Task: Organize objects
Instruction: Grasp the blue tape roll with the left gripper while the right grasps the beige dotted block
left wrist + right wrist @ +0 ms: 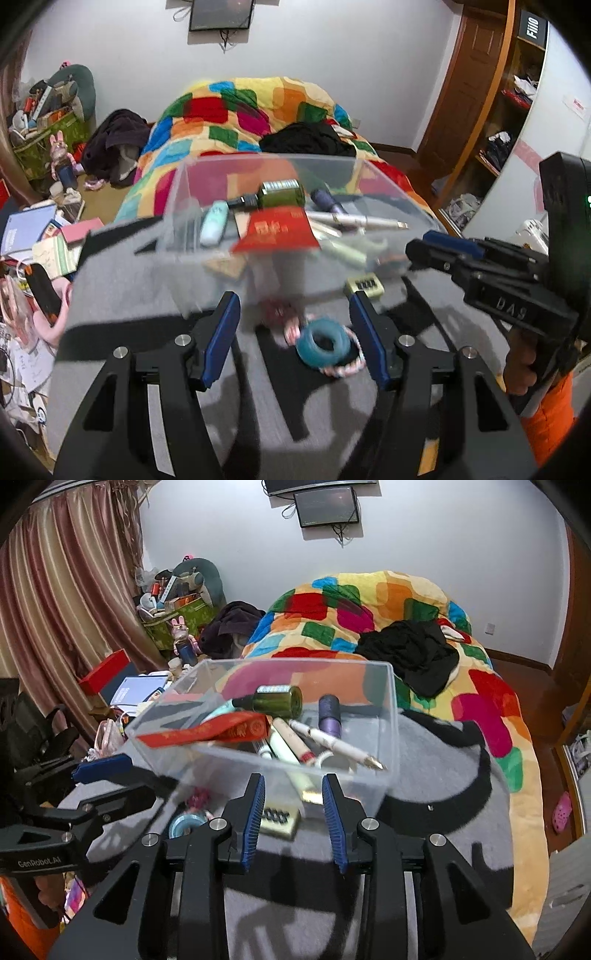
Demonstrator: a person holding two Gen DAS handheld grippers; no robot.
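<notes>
Two open claws, left claw (295, 314) and right claw (293, 794), hold nothing; clear box (391, 716) at 12 o'clock, maybe touching neither.

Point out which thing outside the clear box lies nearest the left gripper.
The blue tape roll, a ring lying flat on the grey blanket, just ahead of the left gripper. The yellowish block lies farther, beside the box.

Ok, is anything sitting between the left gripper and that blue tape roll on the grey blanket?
Nothing visible blocks it. The left gripper is open, and the blue tape roll lies on the grey blanket between its fingers. A twisted pink-and-white cord lies under and beside the roll, and the clear plastic box sits beyond it.
</notes>
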